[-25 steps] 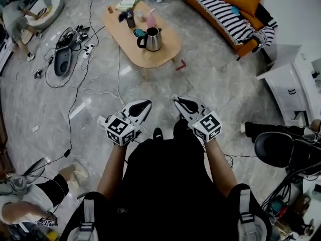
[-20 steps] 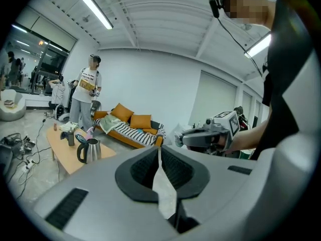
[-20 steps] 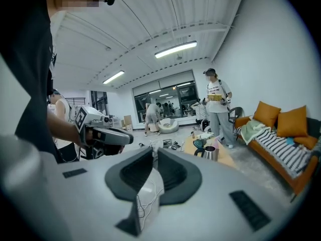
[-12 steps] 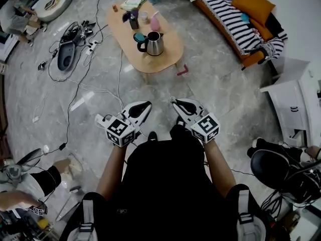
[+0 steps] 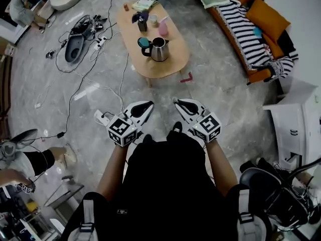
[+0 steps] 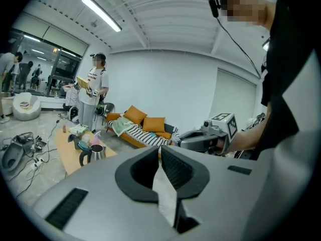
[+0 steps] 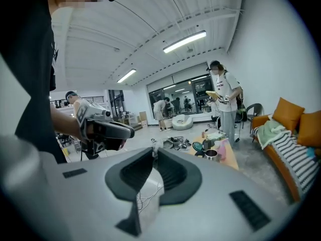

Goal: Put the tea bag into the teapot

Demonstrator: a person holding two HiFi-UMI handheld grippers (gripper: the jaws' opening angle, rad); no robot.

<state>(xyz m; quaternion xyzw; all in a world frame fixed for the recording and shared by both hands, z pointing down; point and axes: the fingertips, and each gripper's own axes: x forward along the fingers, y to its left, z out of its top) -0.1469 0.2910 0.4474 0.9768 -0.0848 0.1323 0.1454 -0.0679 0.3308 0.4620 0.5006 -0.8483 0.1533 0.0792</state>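
A steel teapot (image 5: 159,49) stands with its top open on the low wooden table (image 5: 173,64) ahead of me, a teal lid (image 5: 144,41) beside it. I cannot make out a tea bag among the small things on the table. My left gripper (image 5: 149,105) and right gripper (image 5: 176,102) hover side by side over the floor, well short of the table. Both are shut with nothing between the jaws. The teapot (image 6: 95,153) is far off in the left gripper view, beyond that gripper (image 6: 159,149). The right gripper (image 7: 153,152) also sees the teapot (image 7: 211,155) at a distance.
A pink cup (image 5: 163,28) and dark items sit on the table's far half. Cables and a power strip (image 5: 98,41) litter the floor at left. An orange sofa (image 5: 251,29) runs along the right. A person (image 6: 93,97) stands at the table's far end. A black chair (image 5: 273,185) is at lower right.
The head view has swung, and the table with the teapot lies a little nearer to my grippers. Both grippers keep the same pose and jaw state.
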